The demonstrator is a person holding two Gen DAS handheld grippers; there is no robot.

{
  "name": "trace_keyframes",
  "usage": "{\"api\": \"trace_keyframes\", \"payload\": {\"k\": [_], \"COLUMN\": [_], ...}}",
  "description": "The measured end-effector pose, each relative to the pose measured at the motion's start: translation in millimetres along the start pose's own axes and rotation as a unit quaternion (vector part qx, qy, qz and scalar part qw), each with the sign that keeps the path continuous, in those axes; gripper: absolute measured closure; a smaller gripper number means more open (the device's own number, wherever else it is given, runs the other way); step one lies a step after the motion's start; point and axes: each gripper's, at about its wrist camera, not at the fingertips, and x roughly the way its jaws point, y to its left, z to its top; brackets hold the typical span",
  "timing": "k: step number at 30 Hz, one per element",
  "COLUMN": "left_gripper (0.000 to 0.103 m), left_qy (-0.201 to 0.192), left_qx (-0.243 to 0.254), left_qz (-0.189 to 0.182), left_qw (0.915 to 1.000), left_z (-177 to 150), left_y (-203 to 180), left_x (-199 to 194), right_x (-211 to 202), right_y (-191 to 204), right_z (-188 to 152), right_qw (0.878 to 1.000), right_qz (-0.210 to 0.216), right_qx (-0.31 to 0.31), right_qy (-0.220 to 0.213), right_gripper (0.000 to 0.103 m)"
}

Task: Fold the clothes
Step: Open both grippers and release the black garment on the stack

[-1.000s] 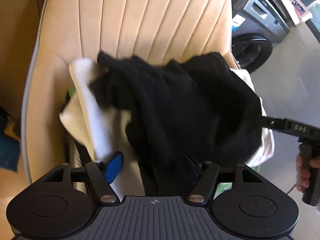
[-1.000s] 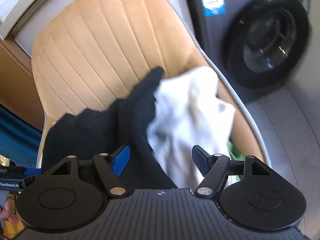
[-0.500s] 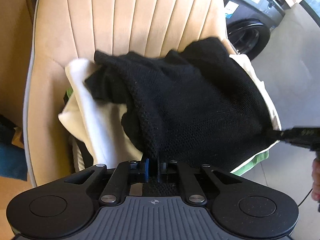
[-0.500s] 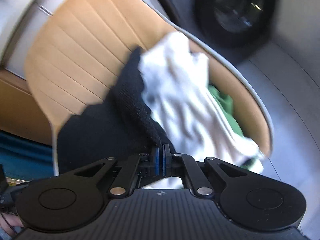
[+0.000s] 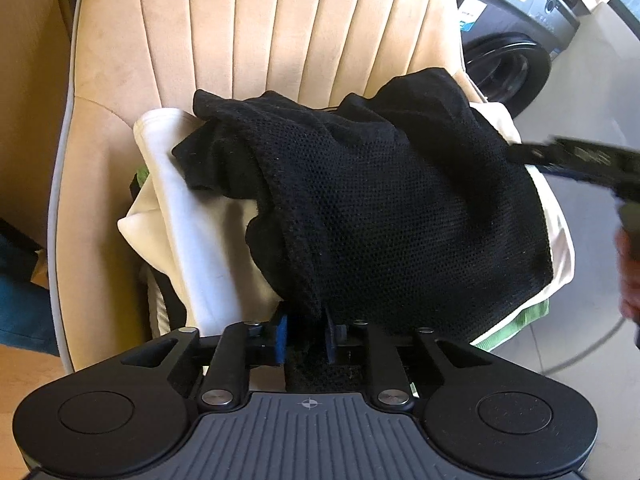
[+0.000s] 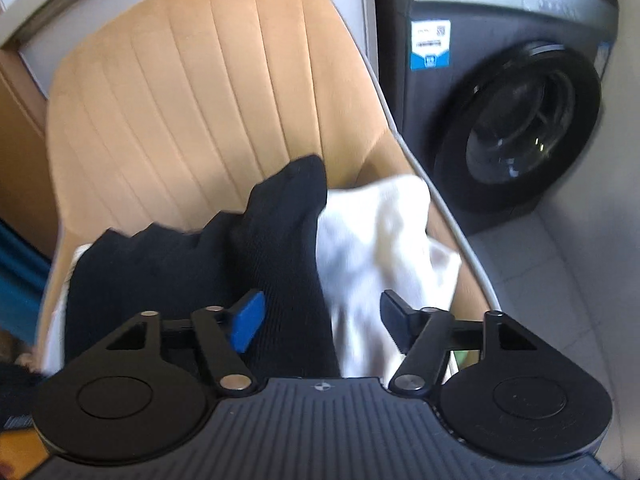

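Clearly the black knit (image 5: 380, 216) lies on top of a heap of clothes on the seat of the beige chair (image 5: 248, 32), with a white cloth (image 5: 192, 208) under it and a bit of green cloth (image 5: 516, 320) at the near right edge. The left gripper (image 5: 306, 334) has its jaws narrow and just opening, and the near hem of the knit hangs between the blue pads; they seem to pinch it only loosely. The right gripper (image 6: 320, 320) has its jaws wide and opening, with the knit and white cloth lying between them but not pressed.

I think the risk is that the knit slips out of the left gripper, because the jaws loosen while the fabric is thick and heavy. Then it falls back crumpled on the heap. Another risk is that the right gripper takes the white cloth together with the knit, since both lie between its fingers, and the heap slides off the seat edge.

For containers, only the washing machine (image 6: 516, 128) stands at the far right; its door looks closed, and I cannot tell what is inside.
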Motion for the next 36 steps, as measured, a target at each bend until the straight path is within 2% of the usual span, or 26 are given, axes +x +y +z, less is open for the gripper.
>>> {"api": "trace_keyframes", "payload": {"k": [5, 8, 13, 17, 20, 22, 23, 24, 25, 26, 27, 28, 33, 36], "left_gripper": [0.084, 0.084, 0.084, 0.084, 0.082, 0.08, 0.077, 0.063, 0.041, 0.031, 0.014, 0.002, 0.001, 0.001], "left_qy": [0.003, 0.007, 0.013, 0.019, 0.022, 0.021, 0.018, 0.015, 0.011, 0.005, 0.0, -0.006, -0.013, -0.018], "left_qx": [0.01, 0.012, 0.016, 0.025, 0.035, 0.042, 0.046, 0.05, 0.051, 0.05, 0.048, 0.047, 0.016, 0.0], "left_qz": [0.009, 0.01, 0.014, 0.022, 0.027, 0.027, 0.022, 0.018, 0.017, 0.02, 0.023, 0.026, 0.025, 0.045], "left_qw": [0.9999, 0.9998, 0.9997, 0.9993, 0.9988, 0.9985, 0.9985, 0.9985, 0.9985, 0.9986, 0.9986, 0.9985, 0.9995, 0.9988], "left_z": [3, 3, 4, 7, 6, 7, 7, 7, 7, 7, 7, 6, 9, 9], "left_y": [-4, -4, -3, -6, -9, -11, -14, -16, -19, -22, -25, -28, -33, -37], "left_x": [5, 6, 9, 13, 14, 14, 13, 12, 11, 8, 6, 4, -8, -18], "right_x": [41, 48, 25, 2, 10, 18, 22, 24, 24, 25, 24, 21, -1, -10], "right_y": [7, 6, 11, 15, 15, 9, 5, 2, 1, 0, 0, -1, -11, -16], "right_z": [0, -4, -2, -19, -35, -37, -37, -35, -33, -30, -29, -28, -35, -38], "right_qw": [0.996, 0.994, 0.995, 0.997, 0.996, 0.995, 0.995, 0.995, 0.996, 0.996, 0.997, 0.997, 0.999, 0.999], "right_qz": [-0.064, -0.079, -0.085, -0.073, -0.083, -0.095, -0.098, -0.096, -0.091, -0.085, -0.08, -0.071, -0.031, -0.023], "right_qx": [-0.049, -0.071, -0.048, -0.029, -0.037, -0.035, -0.031, -0.025, -0.021, -0.017, -0.016, -0.015, 0.015, 0.025], "right_qy": [0.025, 0.026, 0.005, -0.009, 0.008, 0.01, 0.012, 0.012, 0.011, 0.009, 0.008, 0.007, -0.012, -0.012], "right_gripper": [0.035, 0.034, 0.034, 0.033, 0.032, 0.026, 0.026, 0.025, 0.024, 0.023, 0.021, 0.017, 0.0, 0.0]}}
